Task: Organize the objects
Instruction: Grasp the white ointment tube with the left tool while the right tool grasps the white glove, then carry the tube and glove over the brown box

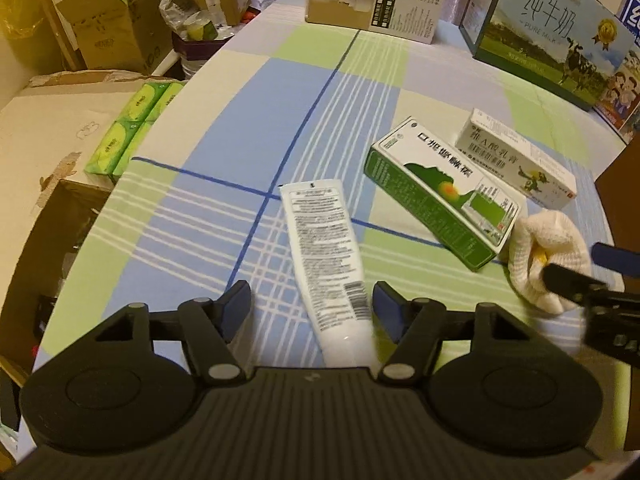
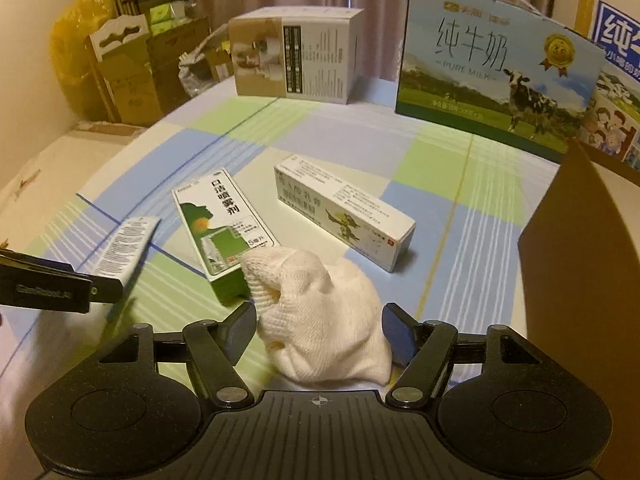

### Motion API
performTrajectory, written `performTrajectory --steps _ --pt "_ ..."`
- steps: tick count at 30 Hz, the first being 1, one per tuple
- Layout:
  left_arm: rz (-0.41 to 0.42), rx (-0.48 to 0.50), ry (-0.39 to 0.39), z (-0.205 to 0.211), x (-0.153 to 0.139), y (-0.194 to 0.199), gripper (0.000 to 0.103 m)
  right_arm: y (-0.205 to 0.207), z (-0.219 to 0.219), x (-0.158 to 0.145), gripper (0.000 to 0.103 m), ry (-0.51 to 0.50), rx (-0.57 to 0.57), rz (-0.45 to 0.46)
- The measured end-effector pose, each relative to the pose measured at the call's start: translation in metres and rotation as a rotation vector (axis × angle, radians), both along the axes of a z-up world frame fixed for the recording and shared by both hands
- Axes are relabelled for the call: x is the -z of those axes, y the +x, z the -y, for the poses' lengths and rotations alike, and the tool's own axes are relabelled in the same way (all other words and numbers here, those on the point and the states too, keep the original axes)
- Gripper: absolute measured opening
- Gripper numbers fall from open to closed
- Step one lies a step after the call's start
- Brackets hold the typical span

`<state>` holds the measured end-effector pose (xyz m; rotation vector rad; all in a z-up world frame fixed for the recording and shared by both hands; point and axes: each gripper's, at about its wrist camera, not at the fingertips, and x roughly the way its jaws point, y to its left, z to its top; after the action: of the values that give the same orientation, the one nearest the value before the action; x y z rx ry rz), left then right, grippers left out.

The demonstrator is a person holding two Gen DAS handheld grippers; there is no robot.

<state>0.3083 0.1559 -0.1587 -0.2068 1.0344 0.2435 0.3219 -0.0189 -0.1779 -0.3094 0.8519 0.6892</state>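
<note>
— What lay on the checked cloth (image 1: pixel 224 152)?
— Two medicine boxes (image 2: pixel 224 236) ahead, one tube (image 1: pixel 326 264) between the wide-open left gripper (image 1: pixel 308 308), one white sock (image 2: pixel 320 312) between the open right gripper (image 2: pixel 320 328).
— Hidden?
— The tube's cap end

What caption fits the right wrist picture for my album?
Open right gripper around a white knitted cloth, beside the green box on the checked tablecloth.
</note>
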Motion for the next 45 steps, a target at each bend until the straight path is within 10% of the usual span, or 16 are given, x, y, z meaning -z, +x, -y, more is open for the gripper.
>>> performTrajectory --steps 12,32,45 --pt "-0.027 0.012 0.006 0.004 0.006 0.014 0.05 -0.006 0.006 0.004 0.029 0.016 -0.017 -0.021" --pt "-0.063 0.105 0.022 0.03 0.0 -0.048 0.035 -0.06 0.036 -0.026 0.026 0.113 0.034 -0.132" --pt "0.039 0.159 -0.015 0.056 -0.068 -0.112 0.035 -0.115 0.077 -0.079 0.026 0.197 0.067 -0.142"
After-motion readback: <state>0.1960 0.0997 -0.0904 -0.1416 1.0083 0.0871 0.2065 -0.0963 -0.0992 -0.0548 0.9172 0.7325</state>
